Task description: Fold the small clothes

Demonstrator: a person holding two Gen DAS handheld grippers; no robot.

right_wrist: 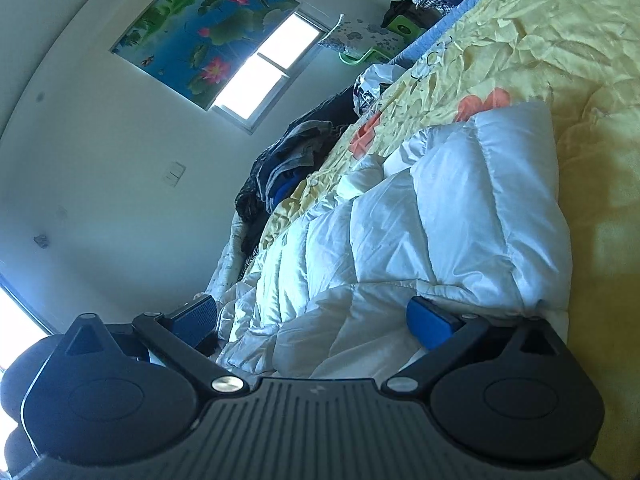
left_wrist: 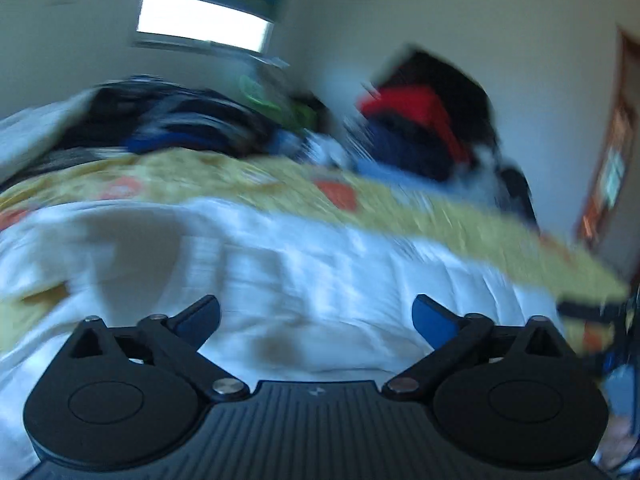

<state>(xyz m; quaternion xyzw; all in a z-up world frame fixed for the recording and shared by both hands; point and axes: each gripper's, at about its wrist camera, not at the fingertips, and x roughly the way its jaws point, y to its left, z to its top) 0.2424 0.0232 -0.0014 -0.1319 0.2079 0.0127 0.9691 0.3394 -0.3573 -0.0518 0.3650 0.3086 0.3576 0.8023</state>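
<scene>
Item: white quilted jacket (right_wrist: 420, 220), padded and slippery-looking, lying bunched on the bed over the yellow flowered bedspread (right_wrist: 540, 40). All places below are reckoned from this jacket.

Left gripper (left_wrist: 316, 320): hovers just above the jacket's near side, jaws spread wide, nothing between them. That view is smeared, so its exact spot over the fabric cannot be told.

Right gripper (right_wrist: 312, 320): at the jacket's near edge, jaws wide, puffed fabric bulging between them. One blue pad (right_wrist: 430, 322) lies against or just beside the fabric; I cannot tell that it presses. I judge this gripper open, not gripping.

Beyond the jacket: a heap of dark clothes (right_wrist: 288, 160) along the bed's far edge, with a window (right_wrist: 264, 68) on the wall behind it.

Hazards, as judged:
- Padding is thick; jaws closing on a bulge may pinch only the outer shell, which would slide free on lifting.
- The bedspread is creased close under the jacket; a low bite could take both layers and drag the cover.
- A hurried left-hand approach may land off the hem, giving a skewed fold.
- Springy filling may reopen a fold once released.
</scene>
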